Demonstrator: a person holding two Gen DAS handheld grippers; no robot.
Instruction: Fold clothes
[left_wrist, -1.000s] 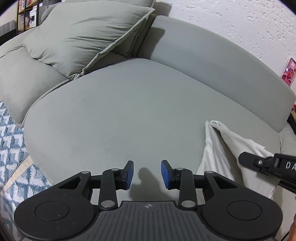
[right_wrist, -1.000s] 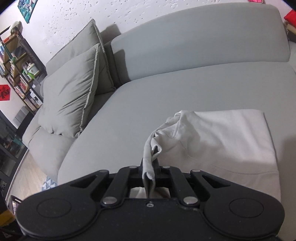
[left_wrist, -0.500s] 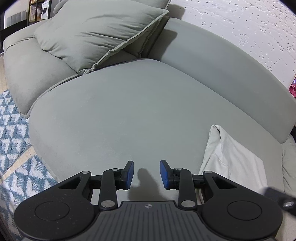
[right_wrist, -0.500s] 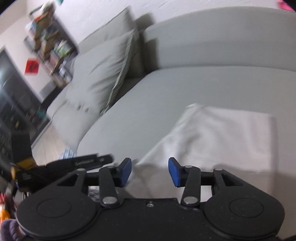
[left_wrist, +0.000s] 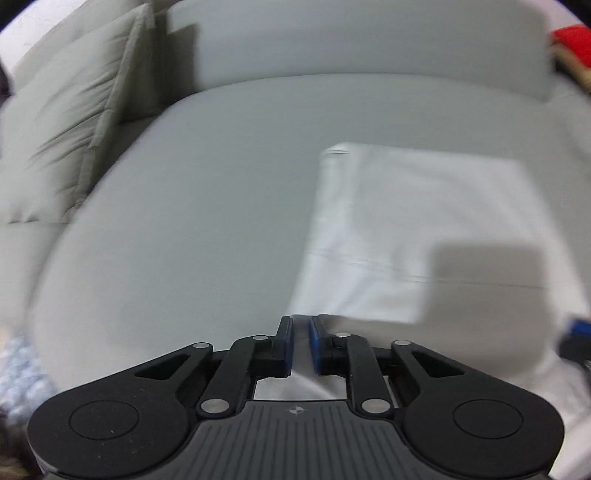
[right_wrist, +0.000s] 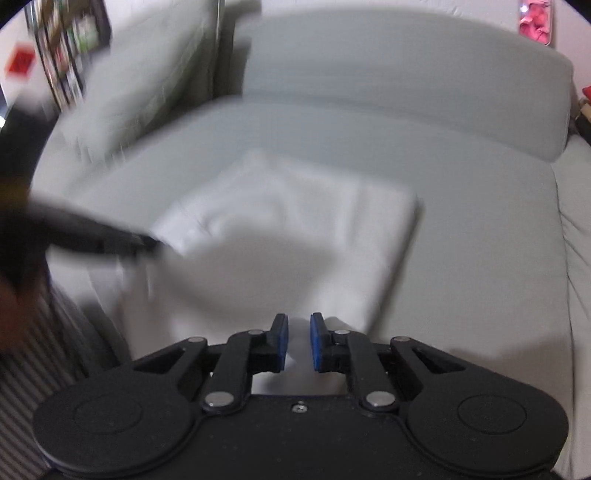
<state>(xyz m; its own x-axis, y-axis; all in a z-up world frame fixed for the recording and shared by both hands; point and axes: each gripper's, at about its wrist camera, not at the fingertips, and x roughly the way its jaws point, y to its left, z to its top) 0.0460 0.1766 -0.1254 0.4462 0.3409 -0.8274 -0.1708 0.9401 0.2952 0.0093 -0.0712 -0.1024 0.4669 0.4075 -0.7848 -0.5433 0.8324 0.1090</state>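
Both down at the near hem of the white garment (left_wrist: 424, 221) on the sofa (left_wrist: 203, 221), long axis running crosswise: left tongs (left_wrist: 301, 343) at its near left corner, closing narrow on cloth; right tongs (right_wrist: 298, 341) closing too, cloth between, grip uncertain. No readable writing anywhere.

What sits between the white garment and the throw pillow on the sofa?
Nothing: in the left wrist view, only bare grey sofa seat separates the folded white garment from the throw pillow. The blurrier right wrist view agrees.
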